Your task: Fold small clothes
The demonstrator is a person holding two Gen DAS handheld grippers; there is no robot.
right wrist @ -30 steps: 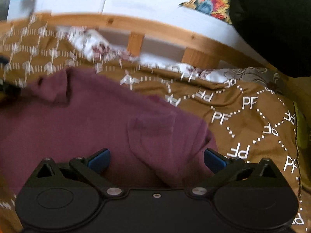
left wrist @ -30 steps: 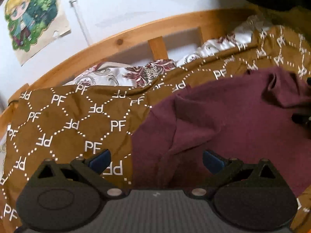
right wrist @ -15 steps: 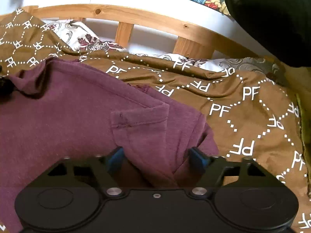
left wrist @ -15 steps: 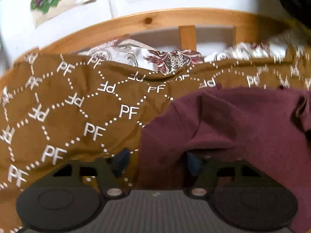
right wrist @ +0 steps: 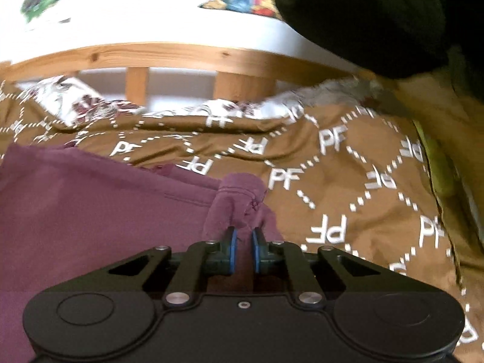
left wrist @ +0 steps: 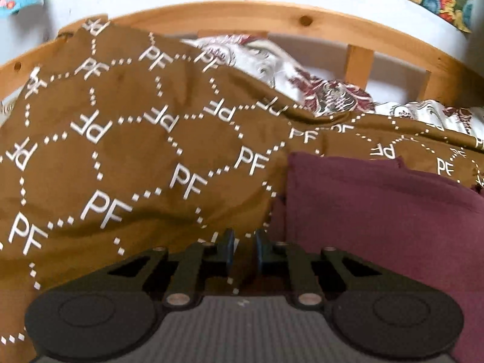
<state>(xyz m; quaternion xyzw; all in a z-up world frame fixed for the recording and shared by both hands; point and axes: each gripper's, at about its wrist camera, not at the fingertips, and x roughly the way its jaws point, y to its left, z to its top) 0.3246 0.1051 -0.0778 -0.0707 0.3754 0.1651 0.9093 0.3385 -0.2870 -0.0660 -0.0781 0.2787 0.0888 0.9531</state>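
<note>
The maroon garment (right wrist: pixel 90 211) lay spread on the brown PF-patterned blanket (left wrist: pixel 121 157), short of the wooden bed rail (left wrist: pixel 242 15) at twelve o'clock; it looked a light, limp knit that would sag and crease wherever unsupported, neither slippery nor fragile, so the sound places to take it were the near corners or hem, one per tool, to keep the edge taut. The right gripper (right wrist: pixel 243 249) was clenched on a bunched corner of the cloth, which puckered up from between its blue pads (right wrist: pixel 232 249) toward twelve o'clock; the fabric ran off to nine o'clock in that view. The left gripper (left wrist: pixel 243 252) had its jaws drawn nearly together at the seam where blanket and garment met; what it pinched could not be told for certain, since patterned brown fabric showed at the gap while the maroon edge sat at two o'clock. Both tools were held low and level over the bed, pointing toward the rail, seemingly at opposite near corners.
</note>
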